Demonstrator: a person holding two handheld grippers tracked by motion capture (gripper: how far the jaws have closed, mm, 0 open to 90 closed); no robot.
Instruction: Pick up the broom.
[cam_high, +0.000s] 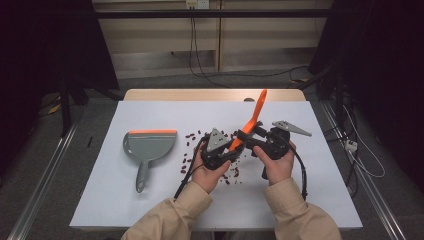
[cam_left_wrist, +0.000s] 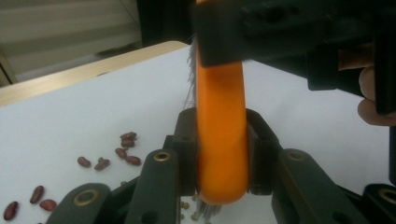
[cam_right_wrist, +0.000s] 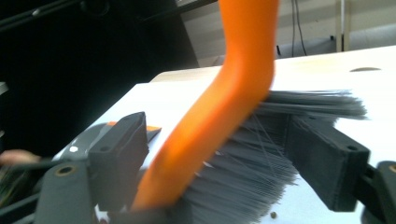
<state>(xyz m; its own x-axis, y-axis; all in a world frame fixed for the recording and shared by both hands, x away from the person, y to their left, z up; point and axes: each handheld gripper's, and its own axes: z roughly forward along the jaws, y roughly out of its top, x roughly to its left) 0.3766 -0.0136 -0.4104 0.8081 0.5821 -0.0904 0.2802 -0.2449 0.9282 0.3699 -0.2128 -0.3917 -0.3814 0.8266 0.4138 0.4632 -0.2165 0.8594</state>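
An orange hand brush with grey bristles stands tilted above the middle of the white table, its handle pointing up and away. My left gripper is shut on the brush's orange body, one jaw pressing each side. My right gripper is open, and its jaws stand wide on either side of the brush head without pressing on it. The bristles fan out between them. A grey dustpan with an orange lip lies flat at the left. Dark red beans are scattered under and left of the grippers.
The white table has a wooden strip along its far edge. More beans lie near the left gripper. Cables trail from both grippers toward the person. Dark curtains and stands flank the table.
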